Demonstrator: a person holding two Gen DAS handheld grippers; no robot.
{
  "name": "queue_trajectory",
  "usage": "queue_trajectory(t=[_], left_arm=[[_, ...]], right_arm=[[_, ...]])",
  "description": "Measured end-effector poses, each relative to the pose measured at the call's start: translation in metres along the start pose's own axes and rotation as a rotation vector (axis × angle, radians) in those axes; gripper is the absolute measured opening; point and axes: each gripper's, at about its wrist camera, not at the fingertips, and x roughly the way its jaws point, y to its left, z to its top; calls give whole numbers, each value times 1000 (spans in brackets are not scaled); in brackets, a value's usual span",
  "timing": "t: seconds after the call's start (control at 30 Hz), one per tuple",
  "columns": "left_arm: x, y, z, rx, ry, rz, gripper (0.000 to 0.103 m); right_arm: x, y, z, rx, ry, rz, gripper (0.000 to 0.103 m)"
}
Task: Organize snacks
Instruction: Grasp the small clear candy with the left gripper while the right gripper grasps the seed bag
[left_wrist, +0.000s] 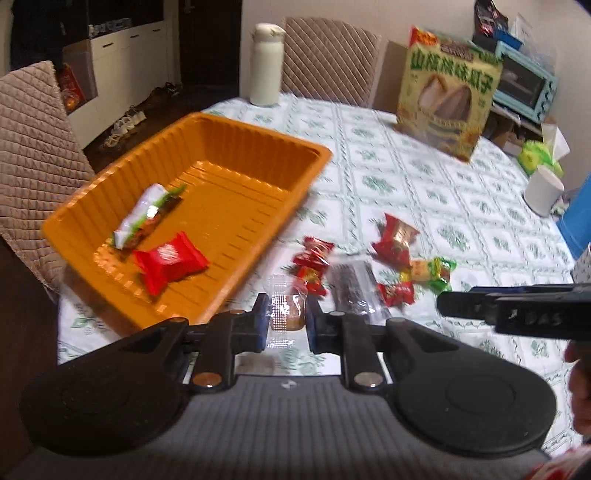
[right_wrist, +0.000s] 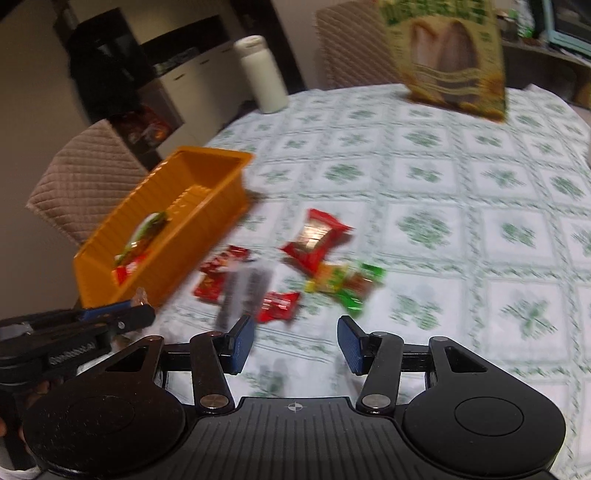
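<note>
Dim indoor light, motion blur, perhaps fisheye-warped edges

The left tool (left_wrist: 286, 326) sits low in the left wrist view with its two blue-padded fingers (left_wrist: 260, 325) drawn close together, clamped on a small clear-wrapped snack (left_wrist: 286, 306) that stands upright between the pads. Its black linkage arms angle inward. In the right wrist view the same tool (right_wrist: 136, 308) shows side-on at the left edge, the wrapper's tip poking past its tip, with fingers of the left hand (right_wrist: 35, 391) just visible under it.

The right tool (right_wrist: 296, 345) has its blue pads (right_wrist: 242, 347) spread wide apart, nothing between them. It appears in the left wrist view (left_wrist: 443, 299) as a dark bar entering from the right, with part of the right hand (left_wrist: 580, 387) beneath it.
</note>
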Motion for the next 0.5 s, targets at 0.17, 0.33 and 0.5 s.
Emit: queue_trajectory(t=[0.17, 0.33, 0.5], left_arm=[[-19, 24, 2, -49, -19, 26, 18], [-33, 48, 3, -83, -34, 50, 18], [-41, 69, 2, -101, -38, 73, 18]], right_arm=[[16, 22, 4, -52, 8, 28, 51], [35, 41, 9, -85, 8, 32, 51], [56, 53, 13, -104, 14, 5, 50]])
